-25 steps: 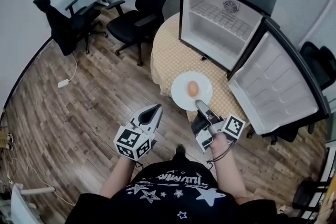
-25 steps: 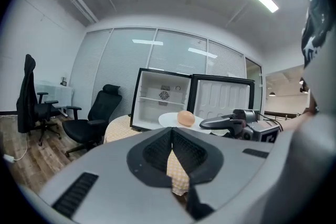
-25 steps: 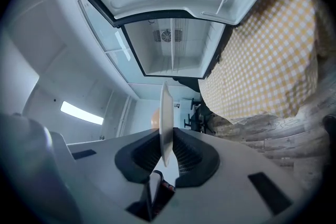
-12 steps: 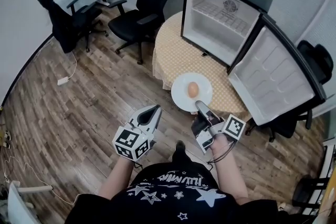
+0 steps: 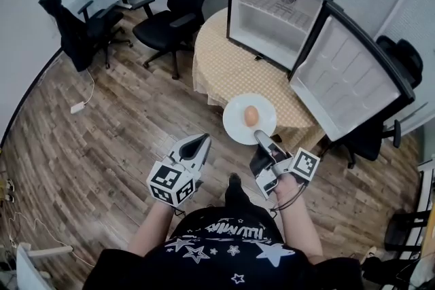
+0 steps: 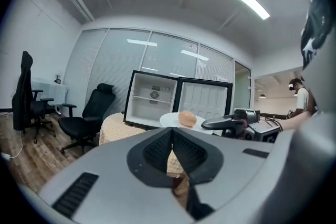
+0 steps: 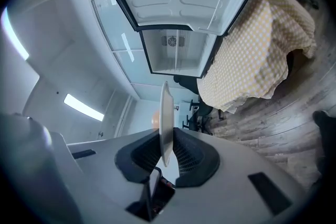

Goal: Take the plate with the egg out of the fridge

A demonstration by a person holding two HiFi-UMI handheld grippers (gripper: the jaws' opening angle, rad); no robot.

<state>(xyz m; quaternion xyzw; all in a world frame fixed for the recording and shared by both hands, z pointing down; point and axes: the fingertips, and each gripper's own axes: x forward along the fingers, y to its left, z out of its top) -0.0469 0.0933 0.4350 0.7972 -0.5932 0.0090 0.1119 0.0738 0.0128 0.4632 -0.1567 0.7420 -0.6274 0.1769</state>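
Note:
A white plate point(image 5: 237, 121) with a brown egg point(image 5: 251, 115) on it hangs level above the wood floor, just off the table's near edge. My right gripper point(image 5: 259, 138) is shut on the plate's near rim. In the right gripper view the plate point(image 7: 166, 123) stands edge-on between the pads, with the egg point(image 7: 155, 119) peeking out behind it. My left gripper point(image 5: 202, 140) is shut and empty, to the left of the plate. The left gripper view shows its pads meeting point(image 6: 171, 132), with the egg point(image 6: 187, 118) and right gripper point(image 6: 226, 123) beyond.
The small black fridge point(image 5: 275, 13) stands on the round table with a checked yellow cloth point(image 5: 224, 71). Its door point(image 5: 346, 81) is swung wide to the right and its shelves are bare. Black office chairs point(image 5: 173, 7) stand at the left and beyond the door.
Both grippers and the plate have drawn back from the table together. The fridge and table now sit farther off and more to the left. Neither grip has changed.

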